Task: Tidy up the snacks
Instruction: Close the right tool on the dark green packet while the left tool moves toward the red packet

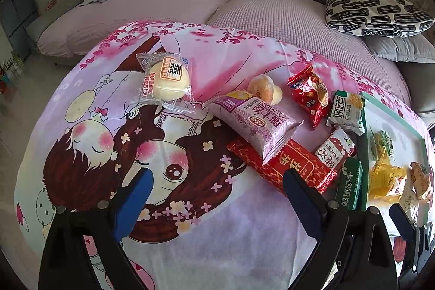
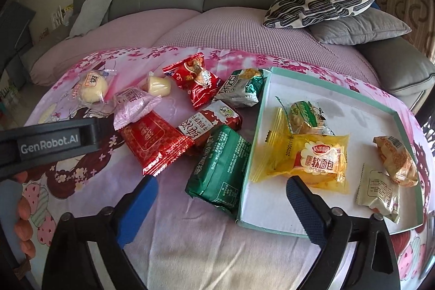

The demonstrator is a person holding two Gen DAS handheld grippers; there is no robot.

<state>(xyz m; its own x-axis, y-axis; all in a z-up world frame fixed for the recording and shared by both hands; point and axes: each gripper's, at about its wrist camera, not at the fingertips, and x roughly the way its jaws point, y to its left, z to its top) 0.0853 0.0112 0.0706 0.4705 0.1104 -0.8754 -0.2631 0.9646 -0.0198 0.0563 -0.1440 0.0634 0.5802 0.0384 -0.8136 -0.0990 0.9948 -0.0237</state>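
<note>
So far four snacks lie in the tray [image 2: 267, 89], about nine remain left of it on the cloth [image 2: 190, 249]; left tongs [image 1: 217, 181] and right tongs [image 2: 221, 188] open, empty.

Bare cloth [image 2: 206, 243] lies open up front; the green packet [image 2: 217, 170] crowds the tray [image 2: 251, 154] wall.

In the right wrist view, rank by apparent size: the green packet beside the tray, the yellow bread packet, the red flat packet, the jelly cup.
1. green packet, nearest the camera, which may inflate it
2. yellow bread packet and red flat packet, too alike to rank
3. jelly cup
</note>
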